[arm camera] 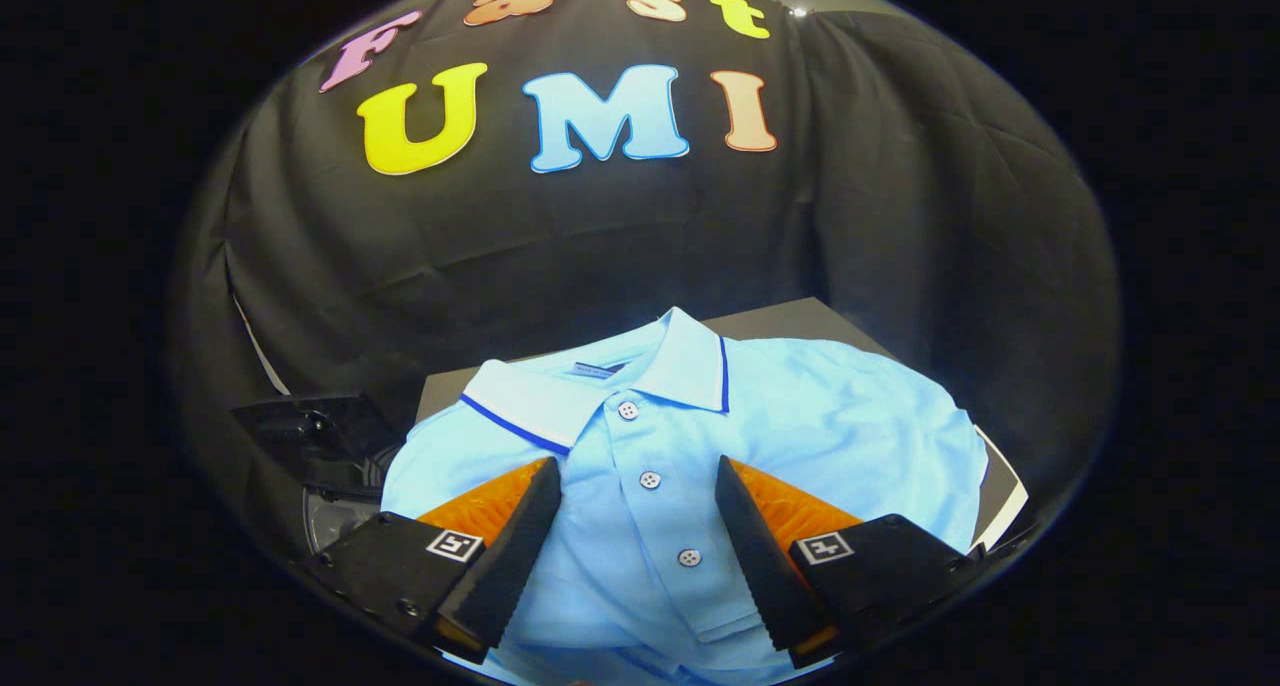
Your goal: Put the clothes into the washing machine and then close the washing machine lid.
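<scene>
A light blue polo shirt (pixel 800 416) with a white collar edged in dark blue lies spread on a dark table (pixel 790 319). Its button placket runs toward me between the two fingers. My gripper (pixel 638 471) hovers over the shirt's chest, open, one finger on each side of the placket and nothing pinched between them. Left of the table and lower down sits the washing machine (pixel 325 466), of which a dark lid part and a bit of the grey drum opening show past the left finger.
The black cloth wall hangs close behind the table. A pale table edge (pixel 1003 496) shows under the shirt's right sleeve.
</scene>
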`<state>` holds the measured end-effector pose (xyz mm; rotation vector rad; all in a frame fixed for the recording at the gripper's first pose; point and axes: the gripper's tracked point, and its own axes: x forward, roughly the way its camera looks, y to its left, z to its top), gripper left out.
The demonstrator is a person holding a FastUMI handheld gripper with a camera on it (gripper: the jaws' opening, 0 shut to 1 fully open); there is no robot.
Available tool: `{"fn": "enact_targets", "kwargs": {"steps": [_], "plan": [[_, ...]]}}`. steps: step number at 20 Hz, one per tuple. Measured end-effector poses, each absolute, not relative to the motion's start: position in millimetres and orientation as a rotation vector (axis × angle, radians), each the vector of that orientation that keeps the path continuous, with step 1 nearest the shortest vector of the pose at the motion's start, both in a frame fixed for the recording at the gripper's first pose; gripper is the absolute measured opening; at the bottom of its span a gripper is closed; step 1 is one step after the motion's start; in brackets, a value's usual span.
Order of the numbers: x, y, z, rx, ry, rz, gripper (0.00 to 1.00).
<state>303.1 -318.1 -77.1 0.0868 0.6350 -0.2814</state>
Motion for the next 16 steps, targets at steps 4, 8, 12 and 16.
{"fn": "enact_targets", "kwargs": {"steps": [4, 8, 12, 16], "plan": [[301, -323, -79, 0.014, 0.661, -0.285, 0.71], [300, -322, -77, -0.024, 0.657, -0.29, 0.47], [305, -321, -73, -0.085, 0.645, -0.292, 0.19], [301, -317, -65, -0.161, 0.613, -0.268, 0.01]]}}
